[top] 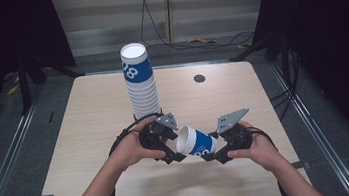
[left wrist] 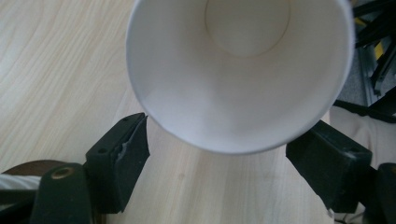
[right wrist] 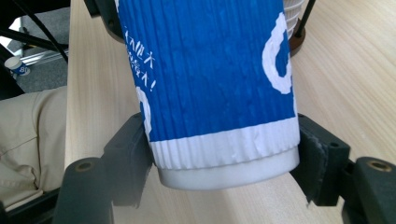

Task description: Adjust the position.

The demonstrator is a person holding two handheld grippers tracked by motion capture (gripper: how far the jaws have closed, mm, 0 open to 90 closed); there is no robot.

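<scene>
At the near middle of the bench [top: 91, 133], a single paper cup [top: 197, 142] hangs on its side between the two tools, just above the wood, its open mouth turned toward the left hand-held gripper [top: 170, 146] and its base toward the right hand-held gripper [top: 214, 154]. The right one is clenched on the cup: in the right gripper view its jaws press both flanks of the white band at the cup's bottom end. The left one stands spread, its jaws to either side of the rim and seemingly not yet biting. The step in hand looks like a handover, or a turning of the cup, between the two tools; next the left jaws would need to close gently on the rim without crushing it, before the right lets go. The cup is ribbed, blue with white lettering, white at both ends and plain white inside. Behind it, well apart, a tall cup stack [top: 139, 79] of the same kind stands upright
</scene>
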